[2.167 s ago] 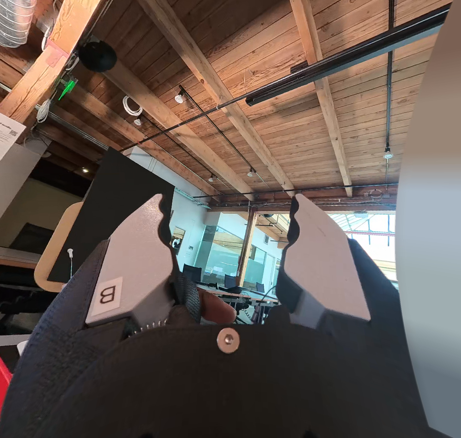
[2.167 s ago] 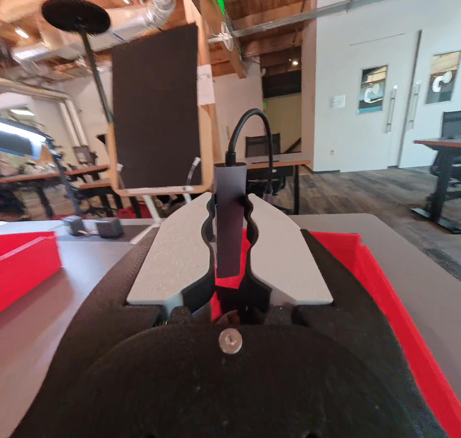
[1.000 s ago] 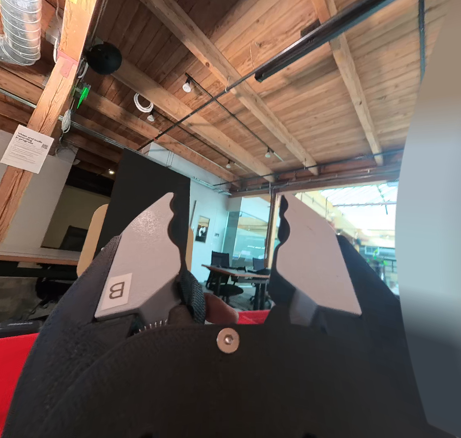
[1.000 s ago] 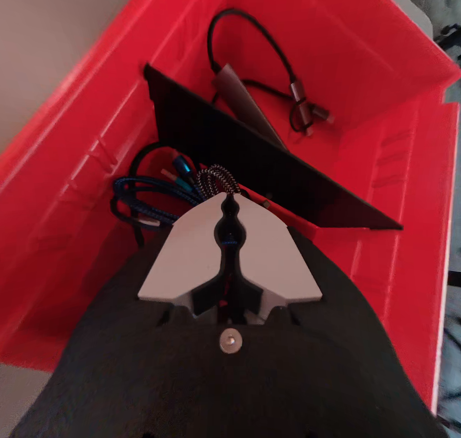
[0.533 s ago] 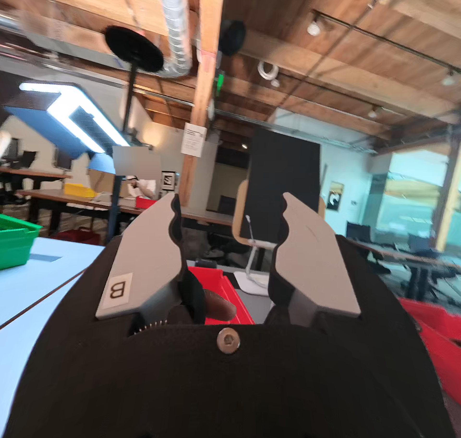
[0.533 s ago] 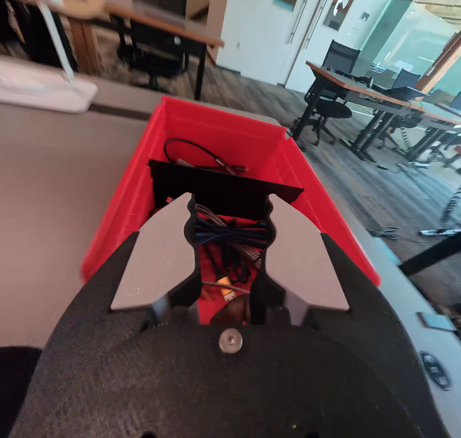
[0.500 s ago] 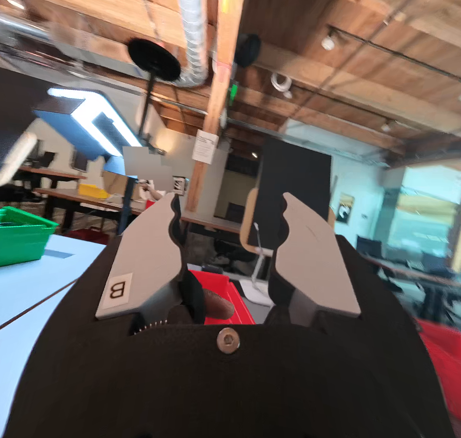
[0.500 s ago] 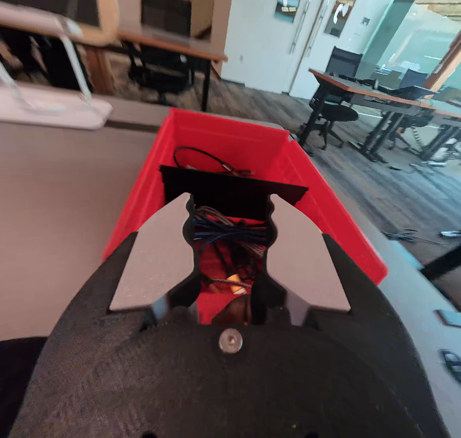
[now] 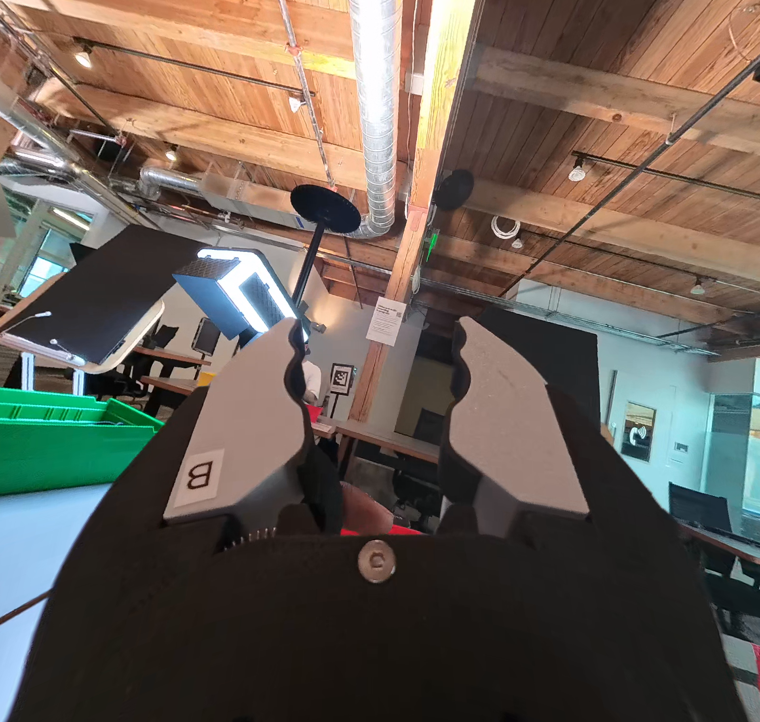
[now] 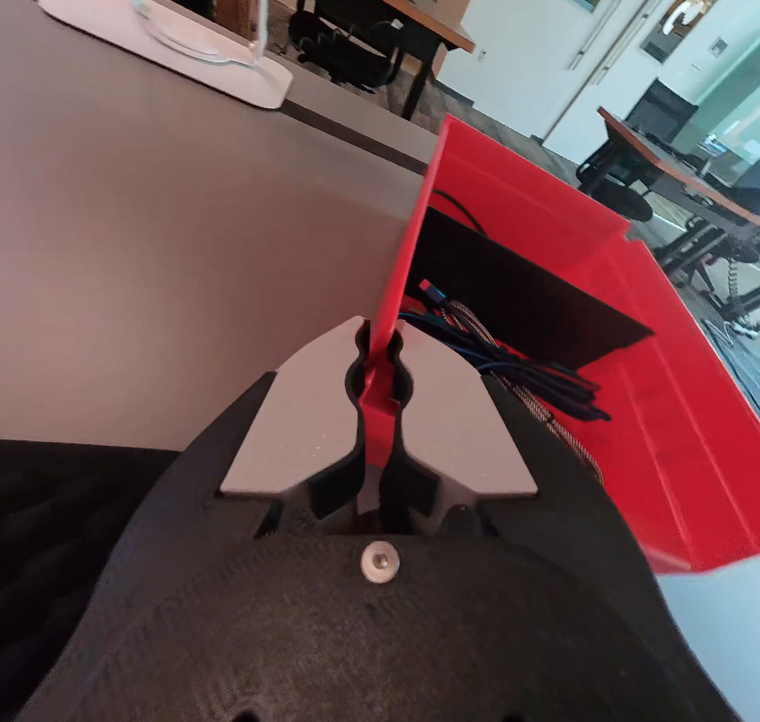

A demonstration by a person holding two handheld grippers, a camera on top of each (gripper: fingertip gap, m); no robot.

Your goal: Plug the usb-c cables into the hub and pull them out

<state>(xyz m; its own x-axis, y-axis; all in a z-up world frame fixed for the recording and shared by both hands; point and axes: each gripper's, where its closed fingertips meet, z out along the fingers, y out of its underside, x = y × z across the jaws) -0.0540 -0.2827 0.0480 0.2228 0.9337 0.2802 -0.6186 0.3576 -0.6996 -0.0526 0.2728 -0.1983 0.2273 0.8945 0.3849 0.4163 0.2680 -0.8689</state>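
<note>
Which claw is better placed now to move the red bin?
Right. The right claw is shut on the red bin wall; the left claw is open, pointing up at the room.

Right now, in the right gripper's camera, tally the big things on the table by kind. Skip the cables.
Red bin: 1
Black divider inside the bin: 1
White stand base: 1
Total: 3
</note>
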